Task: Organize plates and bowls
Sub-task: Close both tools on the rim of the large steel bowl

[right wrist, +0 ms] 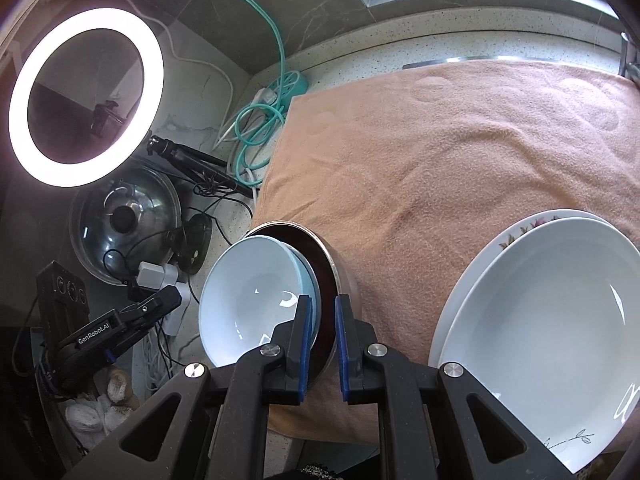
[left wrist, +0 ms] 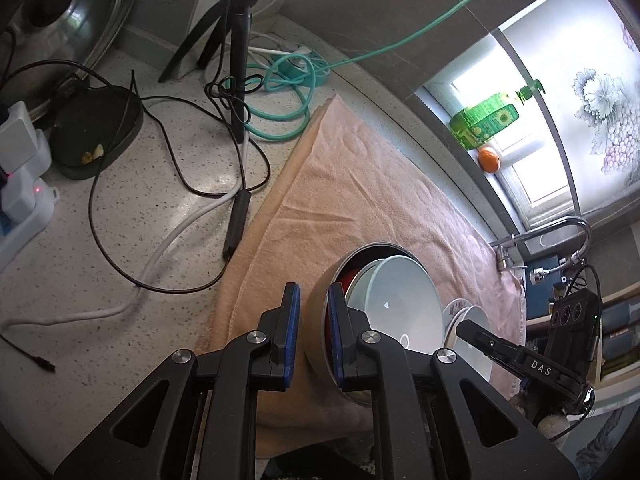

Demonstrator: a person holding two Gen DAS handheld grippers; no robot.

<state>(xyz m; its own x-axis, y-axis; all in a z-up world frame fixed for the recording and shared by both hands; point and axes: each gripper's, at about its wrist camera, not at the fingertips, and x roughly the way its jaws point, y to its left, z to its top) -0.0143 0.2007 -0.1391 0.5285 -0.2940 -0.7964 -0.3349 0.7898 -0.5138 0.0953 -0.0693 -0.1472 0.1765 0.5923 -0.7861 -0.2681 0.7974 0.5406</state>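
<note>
On the towel [right wrist: 440, 152], near its left edge and close to the front, a steel bowl [right wrist: 342, 268]. Inside it, two pale bowls [right wrist: 248, 292], one in the other, leaning on the dark inner wall. Toward the towel's front right corner, a white plate [right wrist: 540, 320] lying on a flowered plate [right wrist: 516, 236]. Near the steel bowl, with a strip of towel between.

Left gripper [left wrist: 313, 292] low at the steel bowl, fingers [left wrist: 290, 320] close together, only a thin gap. One blue pad outside the bowl's wall, the other over the dark red inside. Cannot tell if pinching the wall or just in front of it. From the right wrist, seen off to the left of the pale bowls, over the counter [left wrist: 120, 216], tip not touching them.

Right gripper [right wrist: 323, 300] low at the same bowl from the other side, gap thin too. Steel rim showing in the gap, one pad across the pale bowls' edge. Cannot tell if holding. From the left wrist, its tip seen over the white plate, just beside the steel bowl.

Past the towel's back left corner, a coiled green cable [left wrist: 280, 120] and a black tripod [left wrist: 240, 60]. At the counter's left, a glowing ring light [right wrist: 86, 96] and a pot lid [right wrist: 124, 220]. On the window sill, a green bottle [left wrist: 484, 120] and an orange [left wrist: 489, 159].
</note>
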